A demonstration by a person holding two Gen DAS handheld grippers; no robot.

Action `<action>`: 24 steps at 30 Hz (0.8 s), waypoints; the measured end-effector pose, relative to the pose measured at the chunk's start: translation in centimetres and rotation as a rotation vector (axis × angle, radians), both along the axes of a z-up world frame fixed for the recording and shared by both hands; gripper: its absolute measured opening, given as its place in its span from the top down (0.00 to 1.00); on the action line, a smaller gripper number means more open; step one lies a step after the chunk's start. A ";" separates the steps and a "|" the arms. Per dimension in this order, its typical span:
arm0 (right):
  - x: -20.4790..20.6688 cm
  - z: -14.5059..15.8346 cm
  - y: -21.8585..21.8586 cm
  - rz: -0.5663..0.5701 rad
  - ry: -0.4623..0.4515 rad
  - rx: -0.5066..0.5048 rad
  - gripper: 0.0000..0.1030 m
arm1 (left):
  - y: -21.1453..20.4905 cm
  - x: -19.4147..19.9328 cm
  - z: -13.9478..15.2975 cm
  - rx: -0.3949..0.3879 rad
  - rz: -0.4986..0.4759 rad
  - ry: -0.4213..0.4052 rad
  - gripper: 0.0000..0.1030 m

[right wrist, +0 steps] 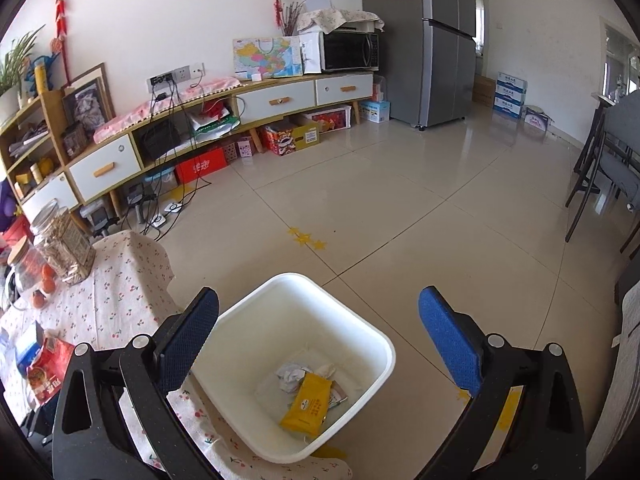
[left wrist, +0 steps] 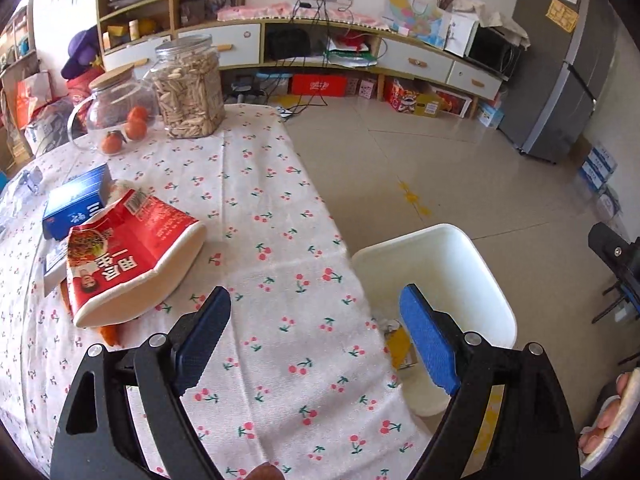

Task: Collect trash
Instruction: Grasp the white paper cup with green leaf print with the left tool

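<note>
We note the cherry-print tablecloth (left wrist: pixel 256 208) under the left gripper (left wrist: pixel 316 340), jaws apart, empty. White trash bin (right wrist: pixel 360 328) sits directly below the right gripper (right wrist: pixel 320 340), jaws apart, empty. Red noodle-bowl wrapper (left wrist: pixel 132 256) lies ahead-left of the left gripper. Yellow packet (right wrist: pixel 308 406) and crumpled tissue (right wrist: pixel 290 374) lie inside the bin.

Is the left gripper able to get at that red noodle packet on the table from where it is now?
Probably yes. The left gripper is open and empty, and only bare tablecloth lies between it and the red noodle packet, which sits on top of other things, uncovered.
</note>
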State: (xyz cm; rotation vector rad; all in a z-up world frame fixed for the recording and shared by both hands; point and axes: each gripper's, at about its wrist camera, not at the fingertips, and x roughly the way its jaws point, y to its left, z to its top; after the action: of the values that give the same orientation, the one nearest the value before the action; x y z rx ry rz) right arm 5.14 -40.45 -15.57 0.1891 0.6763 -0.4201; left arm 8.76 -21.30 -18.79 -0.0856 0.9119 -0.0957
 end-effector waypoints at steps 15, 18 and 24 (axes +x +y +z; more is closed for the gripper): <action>1.4 -0.2 13.5 0.357 0.061 -0.073 0.07 | 18.6 -6.1 1.0 0.147 0.424 -0.080 0.18; 1.7 -0.2 16.0 0.410 0.063 -0.081 0.07 | 22.8 -7.6 1.2 0.190 0.527 -0.092 0.18; 1.9 -0.6 20.6 0.490 0.066 -0.107 0.07 | 32.2 -11.0 2.1 0.210 0.783 -0.094 0.17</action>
State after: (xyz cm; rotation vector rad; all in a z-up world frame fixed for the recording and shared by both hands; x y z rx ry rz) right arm 7.04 -19.86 -16.14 -0.0938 0.7359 0.0088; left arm -2.23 10.85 -16.72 -0.2344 0.7375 0.7163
